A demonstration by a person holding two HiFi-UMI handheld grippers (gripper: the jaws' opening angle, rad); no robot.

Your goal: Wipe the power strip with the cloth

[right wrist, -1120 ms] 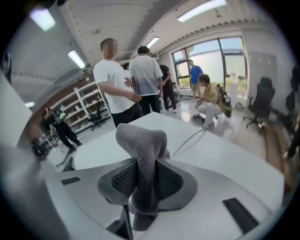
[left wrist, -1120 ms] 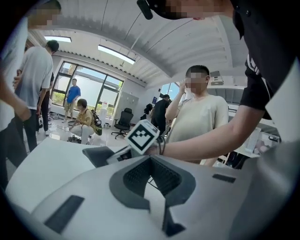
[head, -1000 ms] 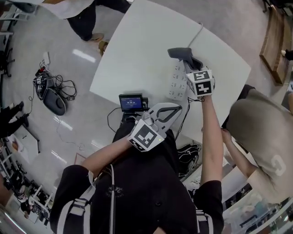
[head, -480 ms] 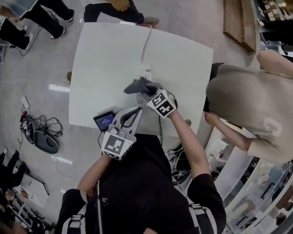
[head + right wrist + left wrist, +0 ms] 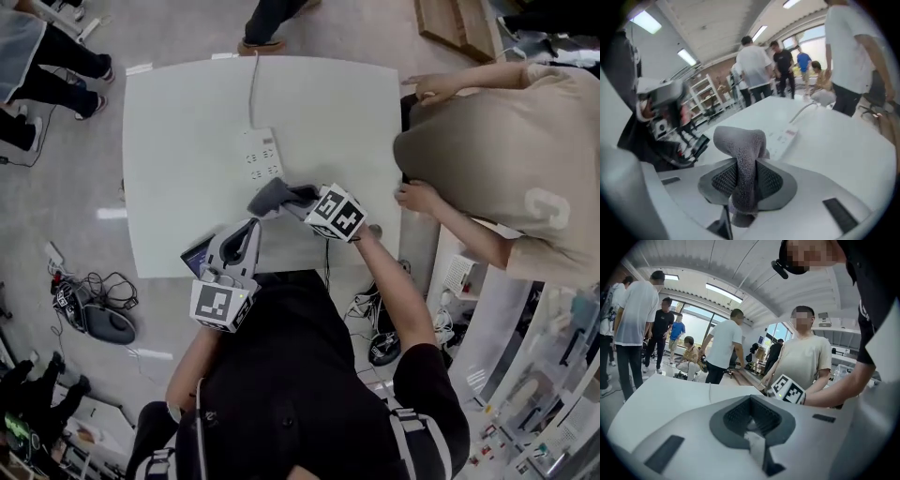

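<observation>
A white power strip lies on the white table, and its cable runs to the far edge. My right gripper is shut on a grey cloth, which hangs just off the strip's near end. In the right gripper view the cloth is bunched between the pads, with the strip beyond it. My left gripper hovers at the table's near edge, left of the cloth. Its jaws are shut with nothing in them. The left gripper view shows the right gripper's marker cube.
A small screen device sits at the table's near edge, partly under my left gripper. A person in a beige shirt stands at the right with a hand on the table's corner. Other people stand beyond the far edge. Cables and a bag lie on the floor, left.
My right gripper has drawn the cloth along the power strip from its far end to just past its near end. The left gripper has stayed by the near edge.
</observation>
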